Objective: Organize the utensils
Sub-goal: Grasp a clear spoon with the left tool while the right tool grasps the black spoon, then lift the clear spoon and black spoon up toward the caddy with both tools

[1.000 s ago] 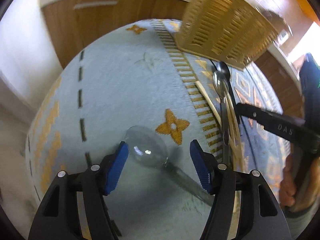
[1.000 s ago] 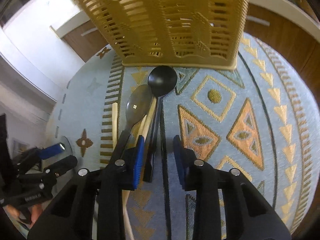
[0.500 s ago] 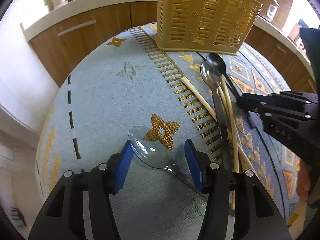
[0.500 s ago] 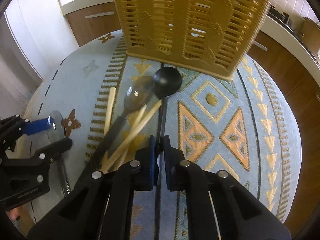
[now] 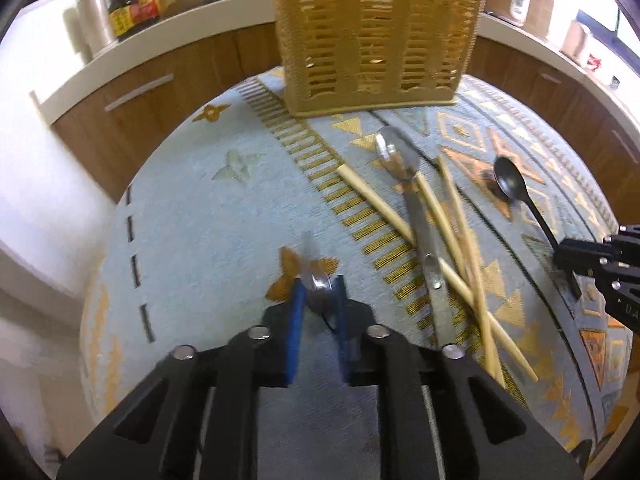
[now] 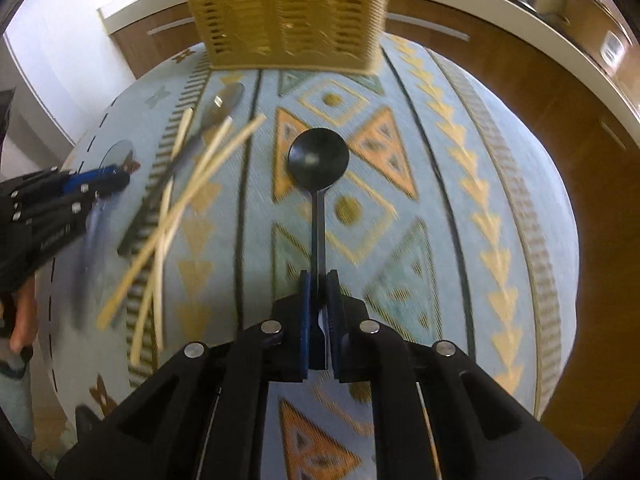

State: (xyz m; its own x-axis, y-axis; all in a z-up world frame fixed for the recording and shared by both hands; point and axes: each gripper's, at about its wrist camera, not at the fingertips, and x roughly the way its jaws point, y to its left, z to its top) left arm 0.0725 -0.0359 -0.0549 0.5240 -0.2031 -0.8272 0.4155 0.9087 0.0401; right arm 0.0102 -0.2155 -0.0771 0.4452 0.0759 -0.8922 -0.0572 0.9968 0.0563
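Note:
My left gripper is shut on a clear spoon, seen edge-on and lifted; both also show at the left of the right wrist view, the gripper and the spoon's bowl. My right gripper is shut on the handle of a black spoon, held above the cloth; it shows in the left wrist view too. A metal spoon and several wooden chopsticks lie crossed on the cloth. A yellow slotted utensil basket stands at the far side.
The table is covered by a light blue patterned cloth. Wooden cabinets with a white counter run behind. Sauce bottles and a roll stand on the counter at the back left.
My left gripper has shut on the clear spoon and raised it. My right gripper, shut on the black spoon, has lifted it away to the right of the chopsticks.

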